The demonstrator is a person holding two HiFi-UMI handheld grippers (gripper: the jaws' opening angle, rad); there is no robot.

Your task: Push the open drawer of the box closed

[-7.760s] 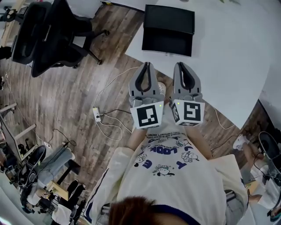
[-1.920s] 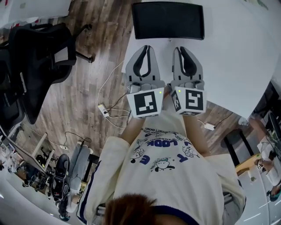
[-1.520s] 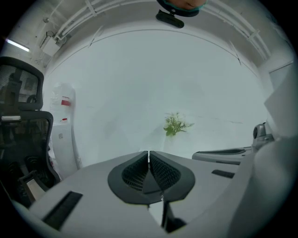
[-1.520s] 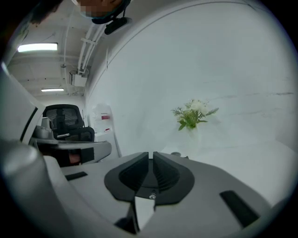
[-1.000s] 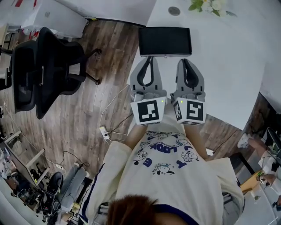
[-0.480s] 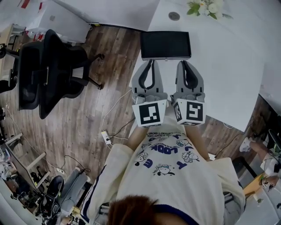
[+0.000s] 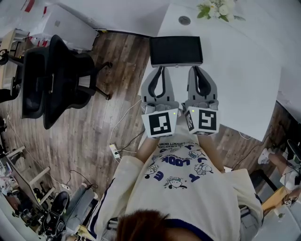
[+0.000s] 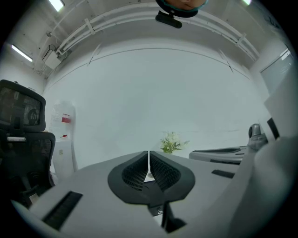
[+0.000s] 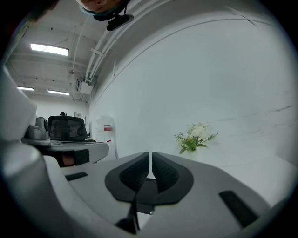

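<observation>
Shirt point(image 7: 181, 200) print: "LOOK", upside down; smaller print illegible.

We list an office: black swivel chair point(image 7: 51, 80), white table point(image 7: 249, 80), wood-plank floor point(image 7: 89, 141), power strip point(image 7: 114, 151) with loose cables point(image 7: 126, 123), ceiling strip lights point(image 9: 49, 48), exposed pipes point(image 9: 98, 52), flowers point(image 7: 217, 9) by a bare white wall point(image 8: 149, 102).

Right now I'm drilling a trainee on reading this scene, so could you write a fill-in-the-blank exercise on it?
1. The black box sits on a ____ table.
2. The left gripper and the right gripper both have their jaws ____, with nothing between them.
3. In the head view, the office chair stands on the wooden floor at the ____ side of the picture.

Missing words: white; shut; left.
</observation>
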